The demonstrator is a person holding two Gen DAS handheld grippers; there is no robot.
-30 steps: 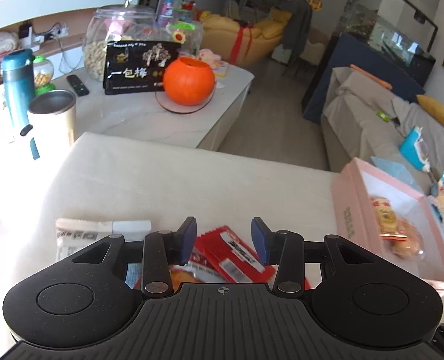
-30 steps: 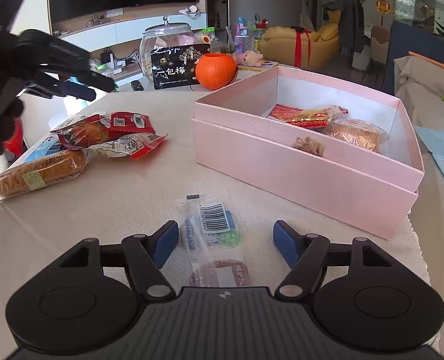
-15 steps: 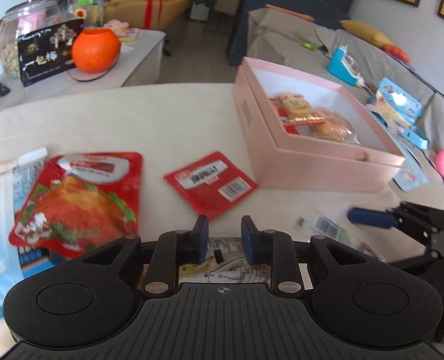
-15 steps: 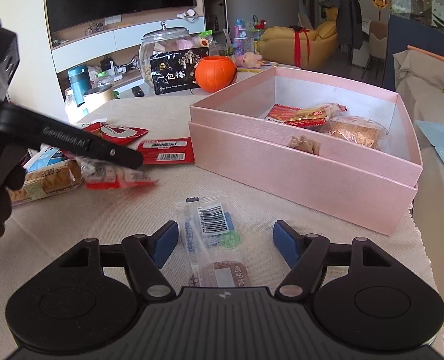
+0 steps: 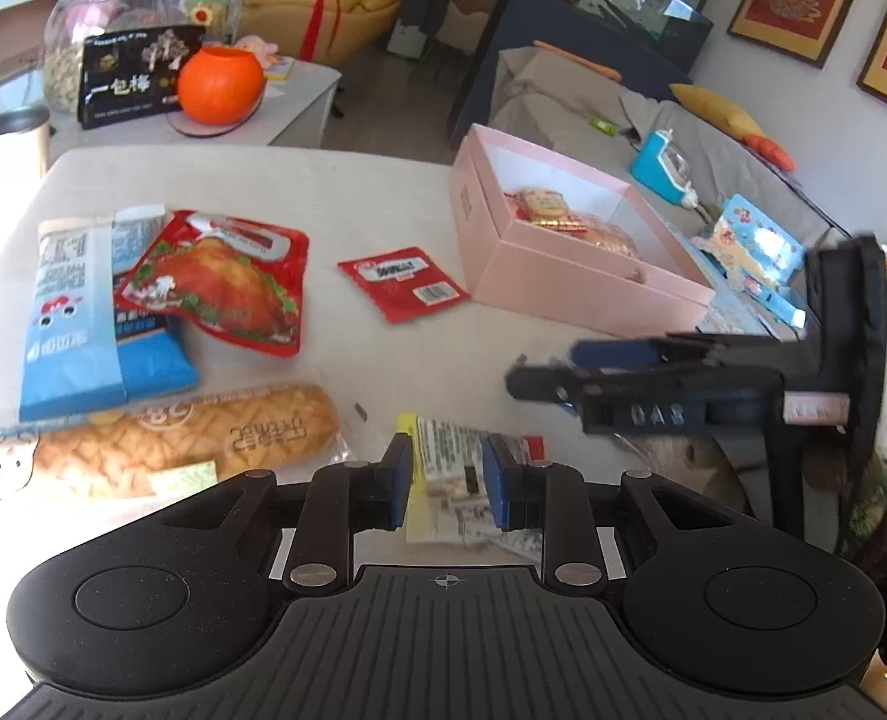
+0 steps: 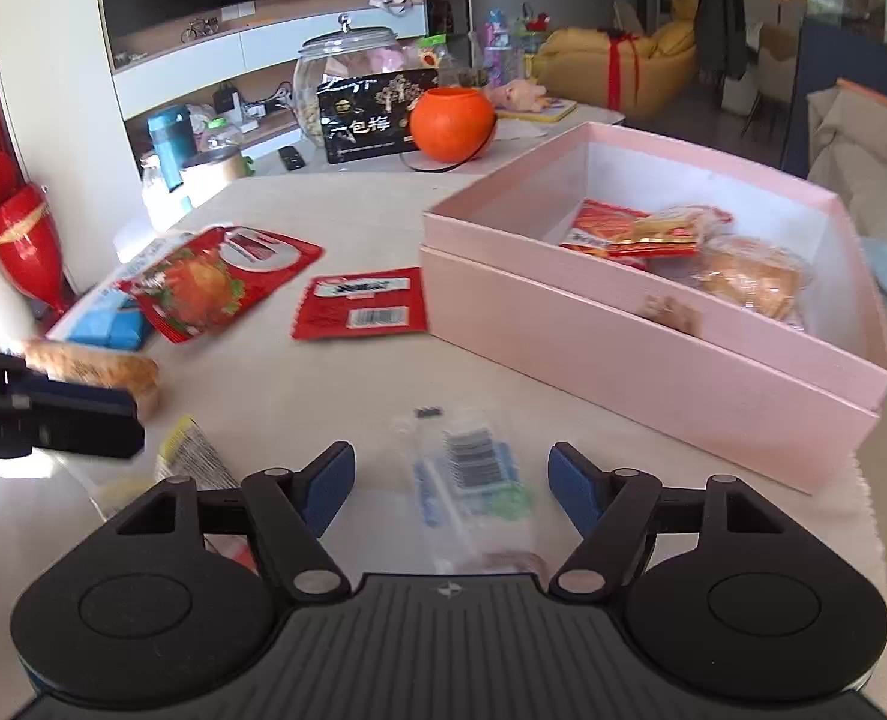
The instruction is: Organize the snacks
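- The left gripper [image 5: 447, 483] is clamped on a small yellow-edged printed packet [image 5: 451, 468], low over the cloth-covered table [image 5: 347, 192].
- The right gripper [image 6: 451, 486] stands wide, its pads clear of the clear barcoded packet [image 6: 473, 468] lying between them.
- Only the left wrist view shows the whole long bread pack [image 5: 179, 438] and the blue-and-white bag [image 5: 77, 324].
- Only the right wrist view shows 3 snacks plainly inside the pink box [image 6: 653, 360].
- Both views show the chicken pouch [image 5: 221, 288] and the small red sachet [image 5: 401, 282] beside the box.
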